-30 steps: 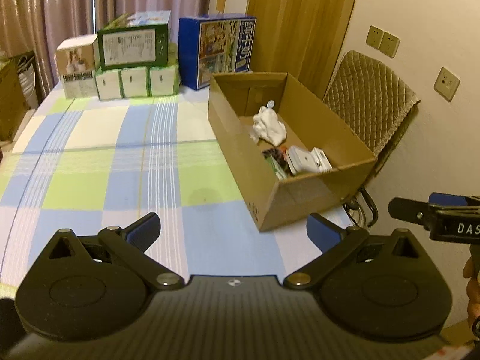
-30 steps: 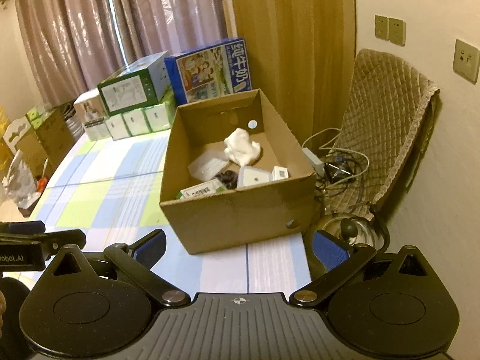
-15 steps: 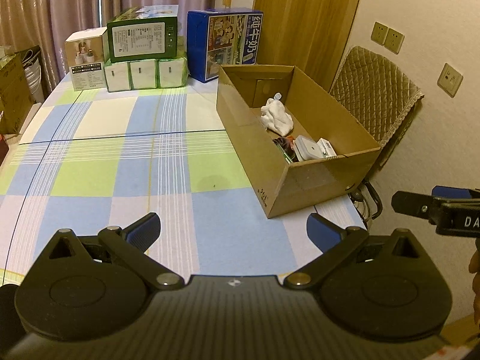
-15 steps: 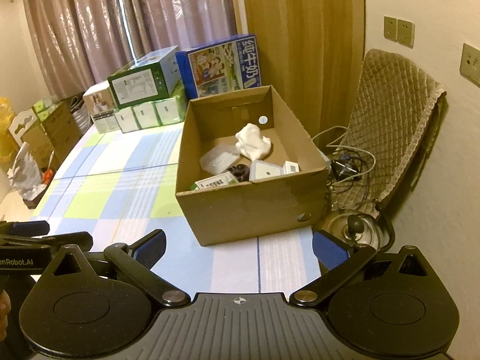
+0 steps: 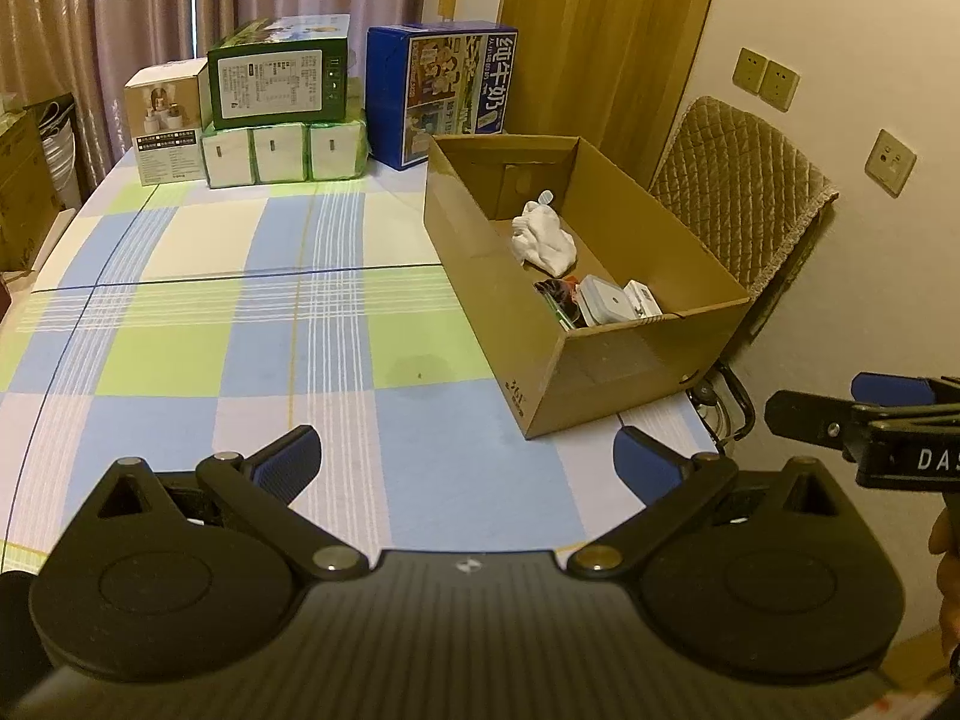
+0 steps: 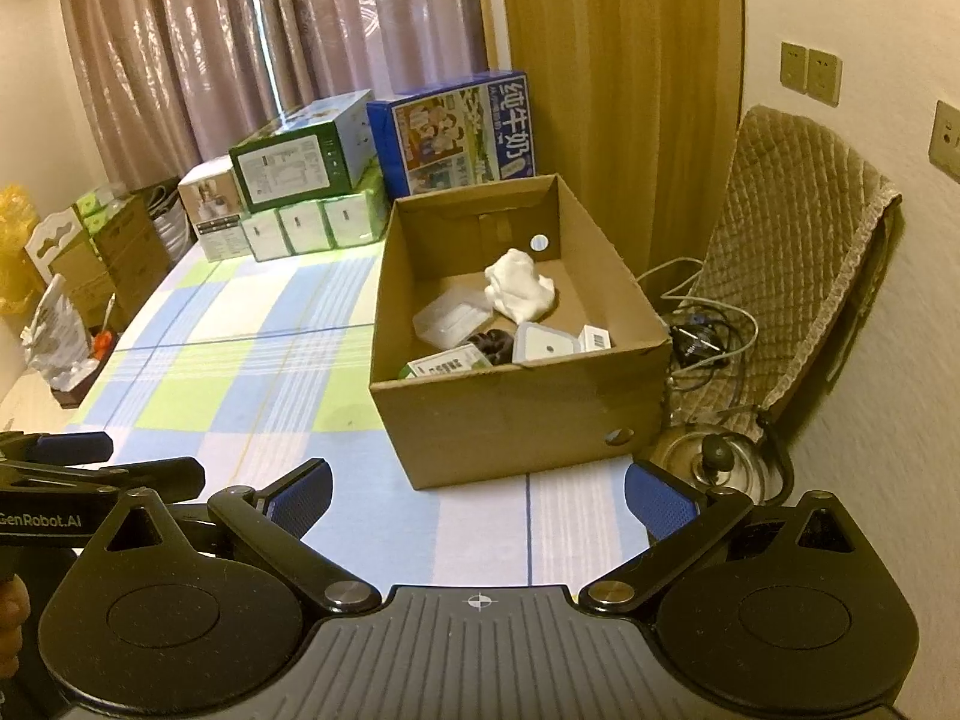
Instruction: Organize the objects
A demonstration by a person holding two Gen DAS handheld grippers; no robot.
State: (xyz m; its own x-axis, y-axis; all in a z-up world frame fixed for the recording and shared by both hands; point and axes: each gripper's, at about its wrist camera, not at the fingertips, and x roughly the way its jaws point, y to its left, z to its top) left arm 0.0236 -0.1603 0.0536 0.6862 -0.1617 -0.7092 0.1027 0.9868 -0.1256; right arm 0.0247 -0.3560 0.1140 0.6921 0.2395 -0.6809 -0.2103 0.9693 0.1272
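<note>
I pull both claws back and up from the cardboard box (image 5: 600, 300), which now sits further ahead of me than a second ago, and more of the checked cloth on the desk (image 5: 240, 312) shows in front of my fingers. My left claw (image 5: 465, 459) is released, blue pads spread wide with nothing between them. My right claw (image 6: 477, 489) is likewise released and empty. To me that reads as a drop finished: the things are in the box, none remains on the desk near my claws, so the organizing looks close to done or done.

Counting what lies in the box, ahead and slightly right of my left claw: one crumpled white cloth (image 6: 519, 291) toward the far end, one clear plastic case (image 6: 453, 318) beside it, one white square device (image 6: 546, 345) against the near wall, one small white packet with a barcode (image 6: 594, 337) just right of that, one green-and-white carton (image 6: 444, 365) at the near left corner, and one dark item (image 6: 492, 342) I cannot identify between them.

At the far end of the desk stand one blue milk carton box (image 5: 444, 93), one green box (image 5: 279, 81) stacked on three tissue packs (image 5: 282, 150), and one white box (image 5: 168, 120) to their left. Off the desk's right edge are one quilted chair (image 6: 798, 252) and one steel kettle (image 6: 714, 462).
</note>
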